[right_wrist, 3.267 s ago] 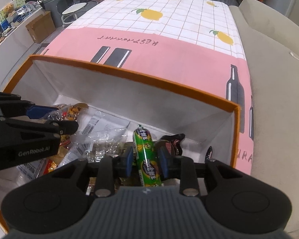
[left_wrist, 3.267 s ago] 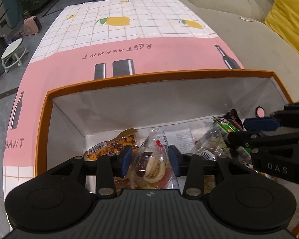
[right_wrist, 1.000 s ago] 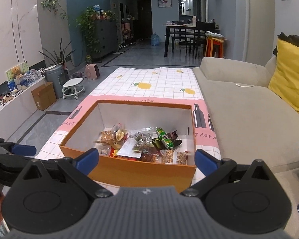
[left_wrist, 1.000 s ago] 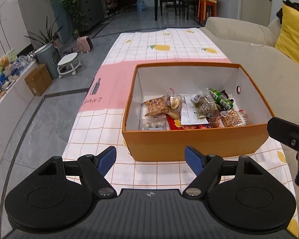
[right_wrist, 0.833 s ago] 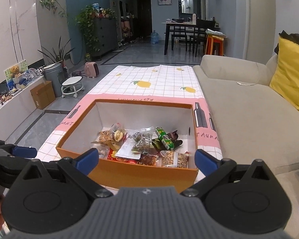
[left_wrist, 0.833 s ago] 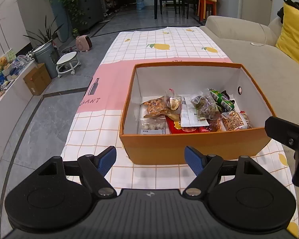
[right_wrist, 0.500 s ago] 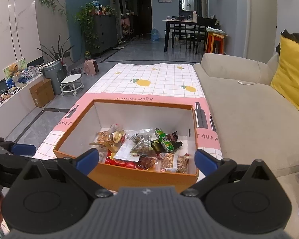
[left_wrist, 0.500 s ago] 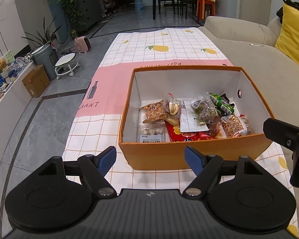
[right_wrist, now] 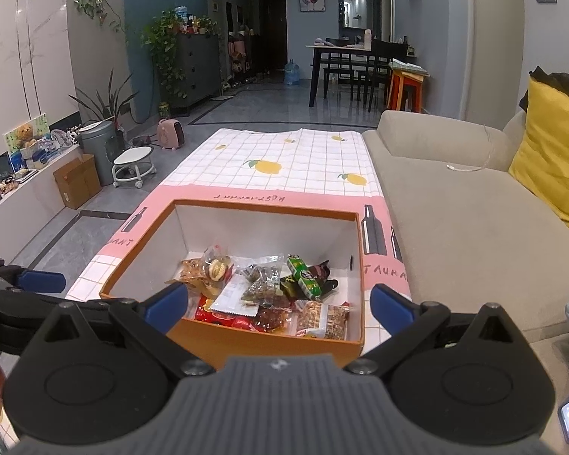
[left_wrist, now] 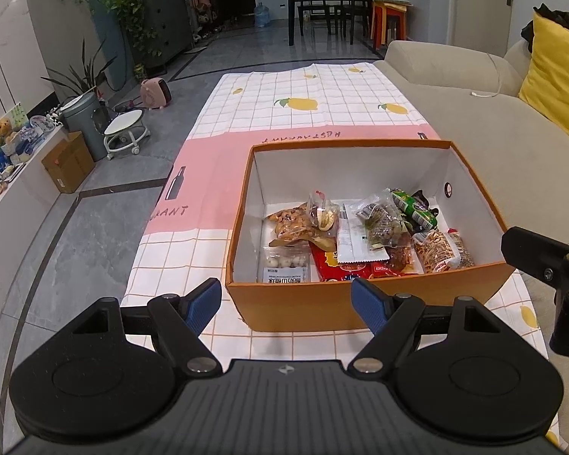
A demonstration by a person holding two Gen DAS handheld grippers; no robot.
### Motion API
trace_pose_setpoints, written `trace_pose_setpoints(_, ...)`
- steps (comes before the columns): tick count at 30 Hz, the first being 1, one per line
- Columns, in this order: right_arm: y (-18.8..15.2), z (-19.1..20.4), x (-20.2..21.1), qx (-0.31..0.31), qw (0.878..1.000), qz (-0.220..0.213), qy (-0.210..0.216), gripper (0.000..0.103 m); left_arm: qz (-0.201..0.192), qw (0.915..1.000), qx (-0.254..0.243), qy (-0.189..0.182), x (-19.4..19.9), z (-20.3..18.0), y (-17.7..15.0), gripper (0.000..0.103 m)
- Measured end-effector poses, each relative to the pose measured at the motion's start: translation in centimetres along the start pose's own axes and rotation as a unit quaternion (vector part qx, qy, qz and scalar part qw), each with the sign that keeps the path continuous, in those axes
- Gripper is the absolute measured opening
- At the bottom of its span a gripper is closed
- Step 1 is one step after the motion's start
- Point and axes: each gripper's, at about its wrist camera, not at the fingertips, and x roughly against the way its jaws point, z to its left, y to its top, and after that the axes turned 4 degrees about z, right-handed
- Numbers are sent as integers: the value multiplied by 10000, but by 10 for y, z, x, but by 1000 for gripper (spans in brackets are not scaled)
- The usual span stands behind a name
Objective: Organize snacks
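An orange cardboard box (left_wrist: 364,307) with white inner walls stands on the table and also shows in the right wrist view (right_wrist: 261,343). Several snack packets lie inside: a green tube (left_wrist: 413,208), a round pastry in clear wrap (left_wrist: 322,214), a red packet (left_wrist: 341,265), a white-ball packet (left_wrist: 284,263). In the right wrist view the green tube (right_wrist: 302,276) and the pastry (right_wrist: 216,267) lie in the box. My left gripper (left_wrist: 286,305) is open and empty, in front of the box. My right gripper (right_wrist: 278,305) is open and empty, above the box's near edge.
The table carries a pink and white checked cloth (left_wrist: 303,113) with lemon prints. A beige sofa (right_wrist: 474,227) with a yellow cushion (right_wrist: 554,148) runs along the right. On the floor at the left stand a cardboard carton (left_wrist: 68,161), a white stool (left_wrist: 127,136) and a grey bin (left_wrist: 83,117).
Both grippers let go of their snacks, the pastry and the green tube, which now lie in the box. Both opened and drew back up out of the box.
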Motion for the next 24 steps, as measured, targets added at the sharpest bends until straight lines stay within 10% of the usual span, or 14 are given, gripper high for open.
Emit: trace_pose_setpoints(24, -17, 12, 76, 87, 9987, -502, 43, 99, -569, 9983, 136, -16, 78, 7, -29, 91)
